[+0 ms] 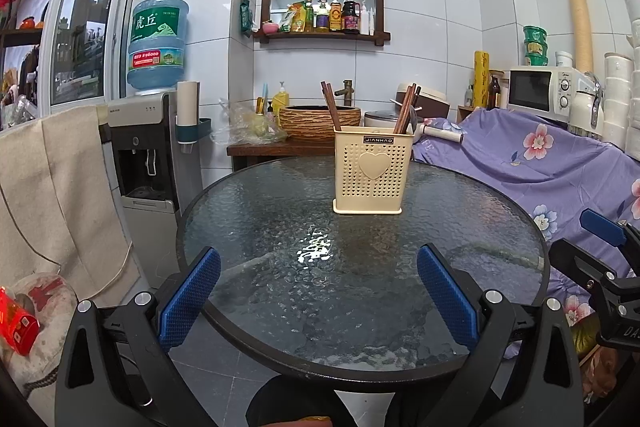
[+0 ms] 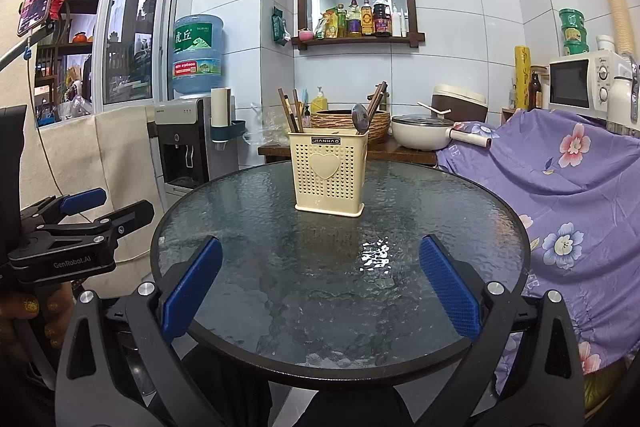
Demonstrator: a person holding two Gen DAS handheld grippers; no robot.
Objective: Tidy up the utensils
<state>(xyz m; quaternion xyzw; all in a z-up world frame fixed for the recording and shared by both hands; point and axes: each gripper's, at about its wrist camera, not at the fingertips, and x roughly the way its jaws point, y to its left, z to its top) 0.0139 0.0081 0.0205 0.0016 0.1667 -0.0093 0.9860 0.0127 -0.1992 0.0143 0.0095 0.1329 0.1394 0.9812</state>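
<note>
A cream perforated utensil holder [image 1: 373,169] [image 2: 328,173] with a heart on its front stands upright on the far half of a round glass table [image 1: 280,307] [image 2: 280,307]. Brown chopsticks [image 1: 330,105] [image 2: 289,111] stick out of its left side, and more chopsticks [image 1: 407,107] [image 2: 377,101] lean out on the right. A metal spoon [image 2: 359,119] rises from the right compartment. My left gripper [image 1: 318,301] hangs open over the table's near edge, holding nothing. My right gripper [image 2: 320,301] is likewise open with nothing between its blue pads. Each gripper also shows at the edge of the other's view.
A purple floral cloth [image 1: 540,163] [image 2: 580,187] covers furniture to the right. A water dispenser [image 1: 144,163] [image 2: 180,143] stands at left, beside a beige cloth [image 1: 60,195]. Behind the table a wooden stand holds a basin [image 1: 316,121] and a white pan [image 2: 420,137].
</note>
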